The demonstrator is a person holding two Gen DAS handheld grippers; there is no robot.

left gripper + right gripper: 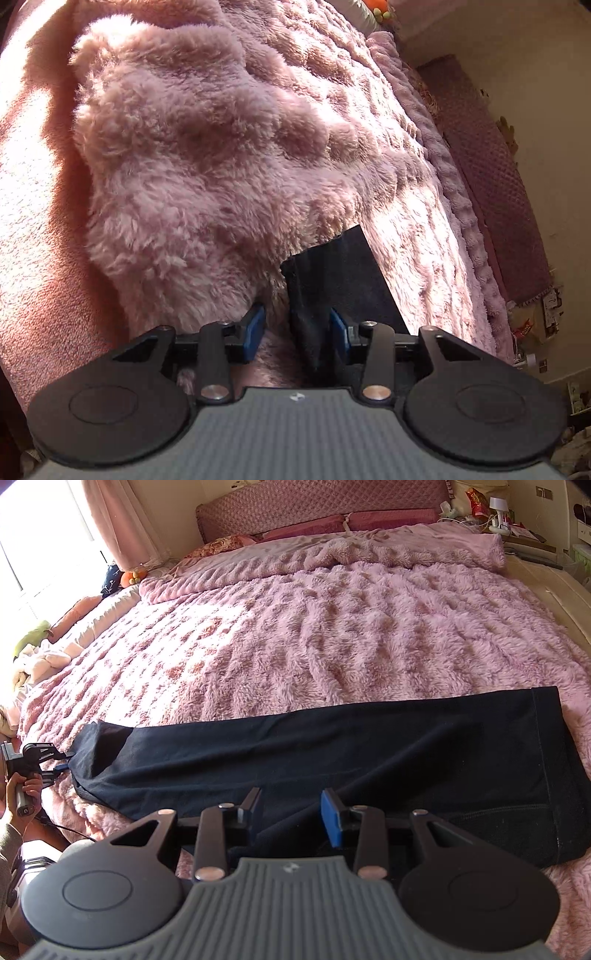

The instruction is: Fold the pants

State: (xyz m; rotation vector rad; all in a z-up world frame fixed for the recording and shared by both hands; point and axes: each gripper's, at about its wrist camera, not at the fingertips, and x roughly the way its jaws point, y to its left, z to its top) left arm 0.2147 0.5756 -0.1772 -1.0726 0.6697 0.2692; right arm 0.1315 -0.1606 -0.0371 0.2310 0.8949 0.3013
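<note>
While the dark pants (332, 753) lie stretched flat across the pink fluffy blanket (332, 627) of the bed, the left tongs (297, 332) stand apart at one end — a fold of dark cloth rests against the right pad only, not pinched. The right tongs (291, 816) sit partly apart over the near edge of the pants; whether they pinch the cloth cannot be told.

You worked over a long-pile, fluffy pink blanket (332, 620) covering the bed. The pants (332, 746) were matt dark knit cloth, smooth. Your right gripper (291, 819) showed matt black plastic, blue rubbery pads (332, 821), bright metal pins.
</note>
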